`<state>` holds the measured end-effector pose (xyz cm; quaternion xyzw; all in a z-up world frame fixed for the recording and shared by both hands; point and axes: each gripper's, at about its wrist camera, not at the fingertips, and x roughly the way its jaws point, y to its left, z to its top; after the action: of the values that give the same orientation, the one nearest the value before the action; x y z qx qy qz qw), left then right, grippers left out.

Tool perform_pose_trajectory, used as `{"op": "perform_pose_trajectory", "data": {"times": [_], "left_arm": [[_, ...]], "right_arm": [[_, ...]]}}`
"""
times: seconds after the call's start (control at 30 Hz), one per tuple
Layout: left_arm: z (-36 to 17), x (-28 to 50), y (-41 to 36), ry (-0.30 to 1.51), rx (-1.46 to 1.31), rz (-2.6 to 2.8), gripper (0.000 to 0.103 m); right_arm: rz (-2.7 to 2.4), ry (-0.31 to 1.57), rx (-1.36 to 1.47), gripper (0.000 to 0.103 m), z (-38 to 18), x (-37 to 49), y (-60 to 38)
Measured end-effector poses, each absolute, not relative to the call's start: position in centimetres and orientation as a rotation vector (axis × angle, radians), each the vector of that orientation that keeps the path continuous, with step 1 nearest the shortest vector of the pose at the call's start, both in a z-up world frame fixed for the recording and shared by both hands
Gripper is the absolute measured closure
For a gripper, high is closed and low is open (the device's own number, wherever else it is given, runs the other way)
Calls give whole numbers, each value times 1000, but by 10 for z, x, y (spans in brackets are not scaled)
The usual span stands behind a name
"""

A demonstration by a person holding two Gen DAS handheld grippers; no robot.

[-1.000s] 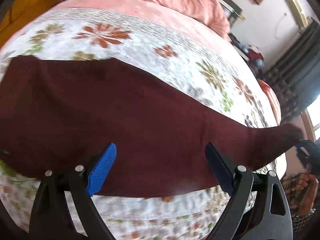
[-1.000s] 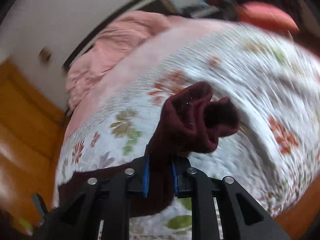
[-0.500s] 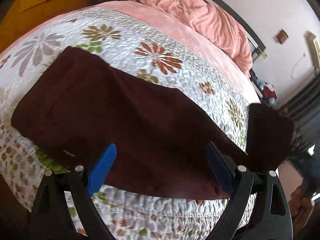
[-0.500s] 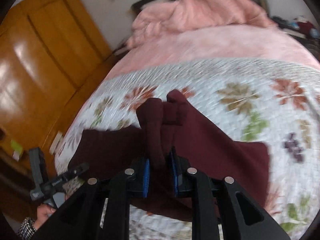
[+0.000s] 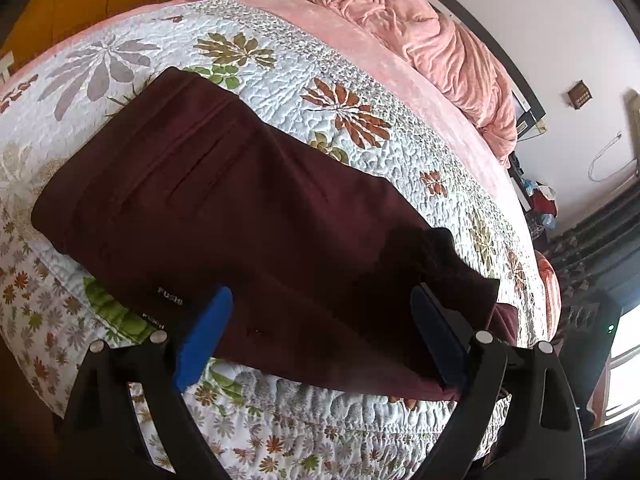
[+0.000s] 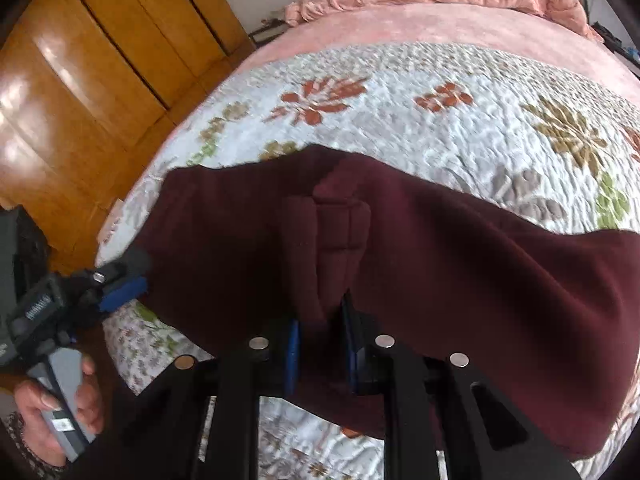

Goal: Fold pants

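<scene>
Dark maroon pants (image 5: 224,208) lie across the floral quilt, waist end at the left. My left gripper (image 5: 320,336) is open and empty, hovering over the near edge of the pants. My right gripper (image 6: 320,344) is shut on the pants' leg cuff (image 6: 340,232), held over the pants' middle so the leg end doubles back on the rest (image 6: 500,280). That folded cuff shows in the left wrist view (image 5: 444,264) at the right. The left gripper also shows in the right wrist view (image 6: 116,284), at the pants' left edge.
The bed has a white floral quilt (image 5: 360,92) over a pink sheet, with a rumpled pink blanket (image 5: 432,32) at the head. A wooden wardrobe (image 6: 80,80) stands left of the bed. The near bed edge (image 5: 280,432) drops off below the pants.
My right gripper has carried the leg cuff from the far right end leftward over the pants' middle, folding the leg back. My left gripper has drawn back, open throughout.
</scene>
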<state>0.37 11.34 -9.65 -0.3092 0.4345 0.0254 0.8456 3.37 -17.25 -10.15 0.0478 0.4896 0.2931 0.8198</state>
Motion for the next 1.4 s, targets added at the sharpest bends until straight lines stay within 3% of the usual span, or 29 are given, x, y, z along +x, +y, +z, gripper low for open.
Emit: {"op": "perform_pose_trajectory", "data": {"times": [0.27, 0.37, 0.5, 0.57, 0.7, 0.87, 1.1, 1.13, 1.17, 1.2, 1.3, 1.4], "left_arm": [[-95, 3, 117, 917, -642, 73, 13], [-96, 4, 117, 925, -643, 72, 13], [-93, 9, 108, 932, -627, 49, 13], [-90, 12, 101, 931, -618, 28, 13], [-80, 24, 74, 926, -552, -49, 13], [-81, 42, 37, 943, -497, -135, 13], [-122, 59, 4, 1067, -397, -109, 13], [-127, 60, 4, 1084, -392, -98, 13], [-133, 60, 4, 1098, -388, -91, 13], [-138, 59, 5, 1115, -390, -85, 13], [-139, 54, 6, 1098, -412, -97, 13], [-145, 49, 2, 1103, -391, -92, 13]], "right_arm": [[707, 1134, -11, 82, -120, 25, -140], [715, 1172, 20, 74, -131, 27, -145], [779, 1184, 116, 39, -117, 24, -164], [796, 1142, 177, 37, -99, 21, -186], [688, 1057, 309, 23, -65, 26, -264], [448, 1120, 424, 19, -83, 56, -368], [451, 1322, 627, 19, -166, 98, -397], [470, 1327, 651, 24, -172, 100, -397], [516, 1304, 683, 55, -173, 101, -396], [551, 1289, 706, 66, -172, 101, -395], [589, 1238, 678, 81, -155, 96, -398], [522, 1215, 739, 81, -155, 84, -421]]}}
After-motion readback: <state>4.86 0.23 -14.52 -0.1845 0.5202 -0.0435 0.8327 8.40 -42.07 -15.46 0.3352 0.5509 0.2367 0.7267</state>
